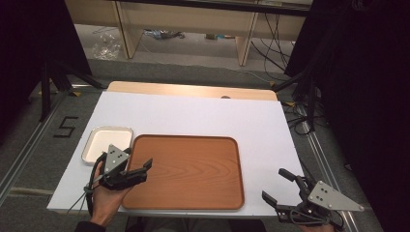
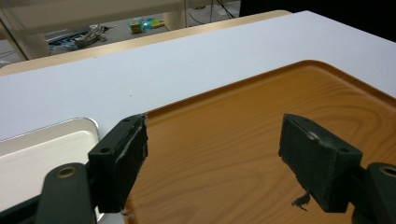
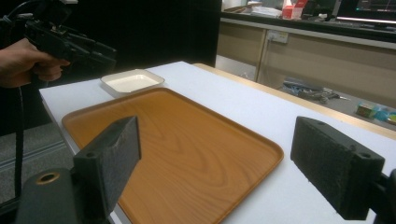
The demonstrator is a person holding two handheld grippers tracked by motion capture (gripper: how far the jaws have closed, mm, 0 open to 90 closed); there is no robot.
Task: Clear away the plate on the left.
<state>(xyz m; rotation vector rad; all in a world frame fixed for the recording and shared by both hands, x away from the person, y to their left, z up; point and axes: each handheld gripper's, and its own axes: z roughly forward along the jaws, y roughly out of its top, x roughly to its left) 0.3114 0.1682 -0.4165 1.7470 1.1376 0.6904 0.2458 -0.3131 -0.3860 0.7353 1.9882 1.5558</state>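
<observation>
At the far left of the white surface [image 1: 193,111] we see a small white dish [image 1: 107,142], touching the left rim of the wooden tray [image 1: 188,169]. Our left tongs [image 1: 140,170] hover over the tray's left edge, just beside the dish, spread wide and gripping nothing. The tray lies bare at the near middle of the surface. Our right tongs [image 1: 276,186] hang at the surface's near right corner, well apart from the tray, spread wide and gripping nothing.

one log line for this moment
left gripper: open, over brown wooden tray | right gripper: open, off tray | white square dish: empty
</observation>
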